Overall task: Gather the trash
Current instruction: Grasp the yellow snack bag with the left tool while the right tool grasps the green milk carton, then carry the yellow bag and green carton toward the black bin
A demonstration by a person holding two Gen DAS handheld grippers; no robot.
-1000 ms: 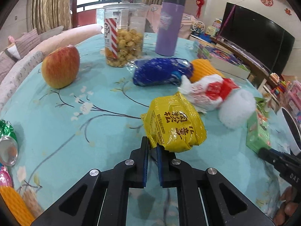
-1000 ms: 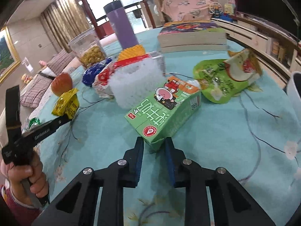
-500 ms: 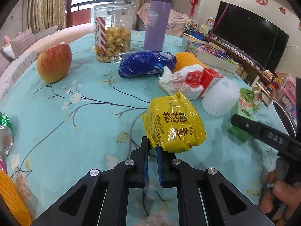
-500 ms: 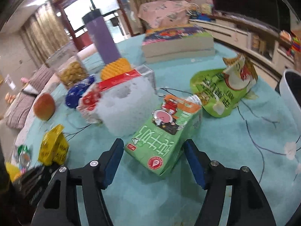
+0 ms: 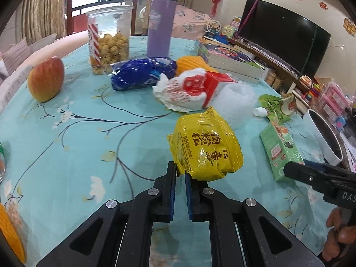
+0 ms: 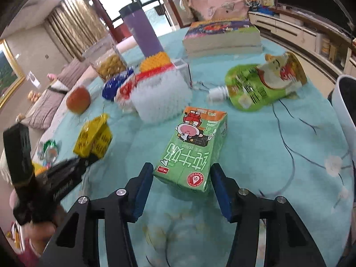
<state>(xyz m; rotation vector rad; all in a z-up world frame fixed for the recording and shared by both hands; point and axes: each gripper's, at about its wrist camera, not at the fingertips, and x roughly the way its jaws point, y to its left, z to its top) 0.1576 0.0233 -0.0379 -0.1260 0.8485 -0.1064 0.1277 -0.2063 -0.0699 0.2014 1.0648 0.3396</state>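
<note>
My left gripper (image 5: 179, 175) was pinched tight on the lower edge of a crinkled yellow plastic snack packet with dark printed characters (image 5: 205, 149), and the packet hung clear of the round table under its turquoise floral cloth (image 5: 77, 133). From the right wrist camera I could see the same packet at the tip of that gripper, off to the left.

My right gripper (image 6: 181, 178) was about half open and its jaws were closing. The near end of a green rectangular milk carton with a cartoon cow on it (image 6: 193, 149) lay flat on the cloth between the blue pads (image 6: 142, 189); I could see a thin gap on each side, so the pads were not pressing on it.

Beyond the carton lay a green spouted drink pouch (image 6: 264, 84), a white foam fruit net (image 6: 162, 100), a crumpled red-and-white wrapper (image 5: 189, 89) and a blue plastic bag (image 5: 142, 73). A white bin with a dark inside (image 5: 322, 135) stood just past the table's right edge. A red-yellow apple (image 5: 45, 80) sat well apart to the left.
</note>
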